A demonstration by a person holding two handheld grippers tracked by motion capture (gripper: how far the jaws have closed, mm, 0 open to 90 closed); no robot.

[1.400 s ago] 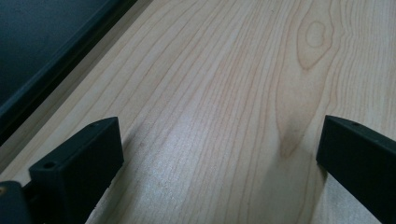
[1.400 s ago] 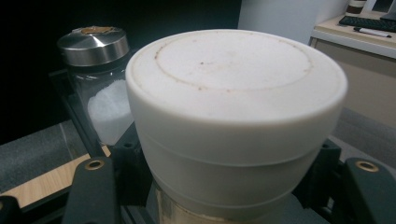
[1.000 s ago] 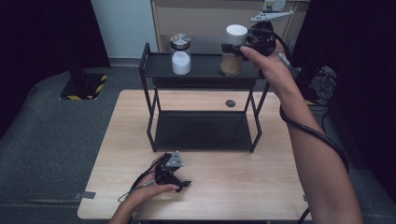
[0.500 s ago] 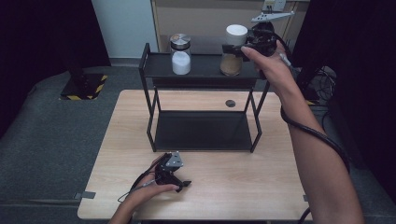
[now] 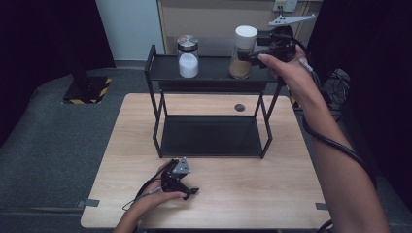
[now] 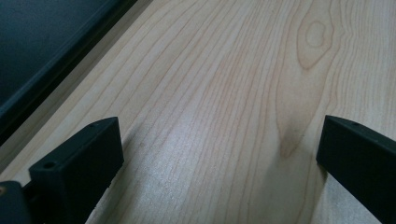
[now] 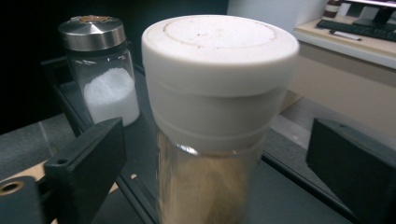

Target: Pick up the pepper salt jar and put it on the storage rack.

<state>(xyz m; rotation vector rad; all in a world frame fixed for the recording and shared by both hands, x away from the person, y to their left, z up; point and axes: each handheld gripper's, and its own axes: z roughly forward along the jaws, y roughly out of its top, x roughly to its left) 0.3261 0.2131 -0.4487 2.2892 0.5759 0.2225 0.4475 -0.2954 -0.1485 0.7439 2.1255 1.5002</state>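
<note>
Just changed: your right gripper (image 5: 248, 56) has just been opening its jaws; against the earlier high views the white-capped jar (image 5: 243, 52) stands in the same spot on the top shelf of the black rack (image 5: 160, 77), so nothing else has shifted.
Right jaws: wide apart now. In the right gripper view the jar (image 7: 217, 116) sits between them with clear air on both sides, so your pads are off the glass.
What it means: I'd judge the jar placed and let go. It stands upright on its own, and what remains for you is backing the gripper straight out without brushing the cap.
Where the jar is: top shelf, right part, well apart from the steel-capped jar (image 5: 188, 56) to its left.
White-capped jar, contents: tan to brown powder fills the lower part of the clear glass; the cap is on.
Steel-capped jar, contents: white grains, roughly half full in the right gripper view (image 7: 106, 74); lid on.
Lower shelf: bare dark panel, nothing on it that I can see.
Left gripper (image 5: 183, 187): resting on the tabletop (image 5: 243, 194) in front of the rack, in your left hand.
Left jaws: open wide over bare wood (image 6: 224, 107), holding nothing.
Risk: the cap stands taller than your jaws, so a tilted retreat could tip the jar.
</note>
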